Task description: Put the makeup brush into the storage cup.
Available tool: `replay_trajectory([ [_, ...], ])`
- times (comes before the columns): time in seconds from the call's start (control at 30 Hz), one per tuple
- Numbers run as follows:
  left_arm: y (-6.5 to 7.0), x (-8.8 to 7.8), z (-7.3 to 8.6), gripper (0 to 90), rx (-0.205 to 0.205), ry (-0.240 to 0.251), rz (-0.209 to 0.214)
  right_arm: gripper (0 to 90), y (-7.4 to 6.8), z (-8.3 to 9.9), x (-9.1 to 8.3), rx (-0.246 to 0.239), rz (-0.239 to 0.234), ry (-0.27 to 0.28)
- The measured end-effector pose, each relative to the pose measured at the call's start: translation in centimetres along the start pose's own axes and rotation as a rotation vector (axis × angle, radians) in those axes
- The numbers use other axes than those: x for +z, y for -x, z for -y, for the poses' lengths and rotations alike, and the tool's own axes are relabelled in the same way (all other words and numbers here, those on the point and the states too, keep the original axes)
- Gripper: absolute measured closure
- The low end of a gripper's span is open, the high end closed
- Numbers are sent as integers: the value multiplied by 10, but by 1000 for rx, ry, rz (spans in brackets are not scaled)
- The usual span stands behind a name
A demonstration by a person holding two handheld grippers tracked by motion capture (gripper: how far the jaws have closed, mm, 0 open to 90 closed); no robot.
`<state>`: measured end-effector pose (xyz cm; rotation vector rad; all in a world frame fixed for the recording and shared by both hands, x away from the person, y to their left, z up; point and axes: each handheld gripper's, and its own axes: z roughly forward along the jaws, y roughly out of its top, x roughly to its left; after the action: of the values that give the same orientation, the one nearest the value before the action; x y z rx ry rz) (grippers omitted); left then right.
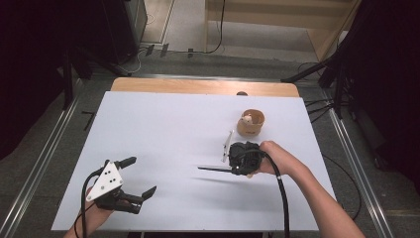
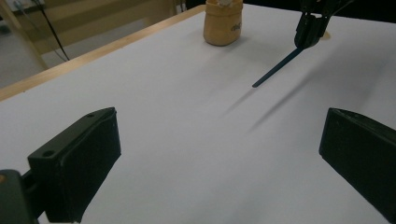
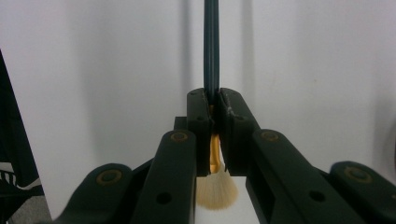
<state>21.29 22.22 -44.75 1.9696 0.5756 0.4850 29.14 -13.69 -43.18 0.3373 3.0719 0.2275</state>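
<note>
One dark-handled brush (image 3: 211,51) was clamped in the closed right tool (image 3: 214,100) above the bench (image 1: 163,129), undelivered to the wooden cup (image 1: 250,123); the left tool (image 2: 219,154) was held open, empty.

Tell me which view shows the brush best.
The right gripper view: the brush runs up between the right gripper's shut fingers, showing dark handle, gold ferrule and tan bristles. The high view shows only the handle sticking out leftward from the gripper. The left gripper view shows the handle from afar, slanting down.
</note>
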Motion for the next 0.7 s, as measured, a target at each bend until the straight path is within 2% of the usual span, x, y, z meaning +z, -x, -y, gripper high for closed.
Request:
replay_trajectory([
  [0.1,-1,8,-4,0,13,-46,31,850,-1,-1,1,4,-5,7],
  [0.33,3,30,-15,0,85,-146,120,850,-2,-1,0,-16,-1,9],
  [0.43,5,37,-21,0,96,-189,157,850,-4,-2,0,-18,4,8],
  [0.6,7,48,-29,0,127,-241,200,850,-6,-2,-2,-45,8,21],
  [0.7,8,54,-34,0,143,-252,206,850,-7,-2,-3,-43,9,16],
])
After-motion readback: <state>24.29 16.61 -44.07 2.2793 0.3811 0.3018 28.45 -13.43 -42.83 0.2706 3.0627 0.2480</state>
